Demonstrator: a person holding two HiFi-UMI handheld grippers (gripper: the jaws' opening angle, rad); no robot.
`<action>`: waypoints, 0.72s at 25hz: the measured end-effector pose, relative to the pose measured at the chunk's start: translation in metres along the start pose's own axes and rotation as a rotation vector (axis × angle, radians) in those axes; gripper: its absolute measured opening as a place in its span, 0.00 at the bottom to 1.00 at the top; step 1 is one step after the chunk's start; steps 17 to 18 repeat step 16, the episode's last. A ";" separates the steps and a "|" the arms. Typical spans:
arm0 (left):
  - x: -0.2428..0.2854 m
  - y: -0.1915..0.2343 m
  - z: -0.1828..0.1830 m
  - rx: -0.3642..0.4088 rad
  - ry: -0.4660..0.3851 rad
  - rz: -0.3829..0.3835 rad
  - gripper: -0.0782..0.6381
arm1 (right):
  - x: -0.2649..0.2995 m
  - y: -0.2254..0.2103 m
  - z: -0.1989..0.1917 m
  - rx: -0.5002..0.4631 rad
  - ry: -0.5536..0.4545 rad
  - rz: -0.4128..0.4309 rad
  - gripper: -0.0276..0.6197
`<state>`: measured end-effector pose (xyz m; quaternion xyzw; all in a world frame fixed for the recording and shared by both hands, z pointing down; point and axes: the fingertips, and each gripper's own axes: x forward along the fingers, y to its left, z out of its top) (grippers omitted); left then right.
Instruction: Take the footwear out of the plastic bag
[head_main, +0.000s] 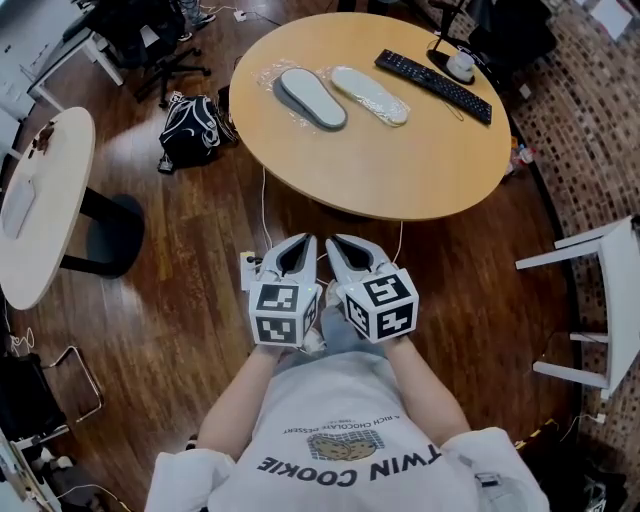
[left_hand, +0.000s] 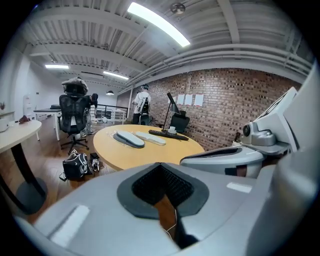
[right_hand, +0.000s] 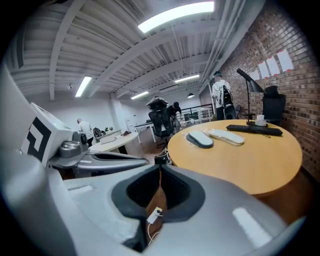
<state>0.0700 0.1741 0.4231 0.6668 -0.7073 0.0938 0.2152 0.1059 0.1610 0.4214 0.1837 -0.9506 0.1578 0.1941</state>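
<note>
Two flat slippers lie side by side at the far side of the round wooden table (head_main: 400, 170): a grey slipper (head_main: 311, 98) and a pale slipper (head_main: 369, 95), with crinkled clear plastic (head_main: 263, 76) around them. They also show small in the left gripper view, grey slipper (left_hand: 129, 139), and in the right gripper view, grey slipper (right_hand: 200, 138). My left gripper (head_main: 305, 241) and right gripper (head_main: 336, 241) are held side by side close to my body, above the floor and short of the table's near edge. Both have their jaws together with nothing between them, left gripper (left_hand: 160, 165), right gripper (right_hand: 160, 168).
A black keyboard (head_main: 433, 85) and a white cup (head_main: 460, 66) sit at the table's far right. On the floor to the left lies a black bag (head_main: 192, 130). A white round table (head_main: 45, 200) stands at the left, a white chair (head_main: 600, 300) at the right.
</note>
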 end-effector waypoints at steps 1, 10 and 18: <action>-0.003 -0.002 -0.002 0.002 -0.002 0.002 0.11 | -0.003 0.002 -0.002 0.000 -0.004 -0.003 0.06; -0.018 -0.015 -0.014 0.018 -0.003 -0.005 0.11 | -0.016 0.015 -0.011 -0.014 -0.017 -0.012 0.06; -0.026 -0.018 -0.017 0.026 -0.002 -0.011 0.11 | -0.020 0.022 -0.016 -0.009 -0.020 -0.011 0.06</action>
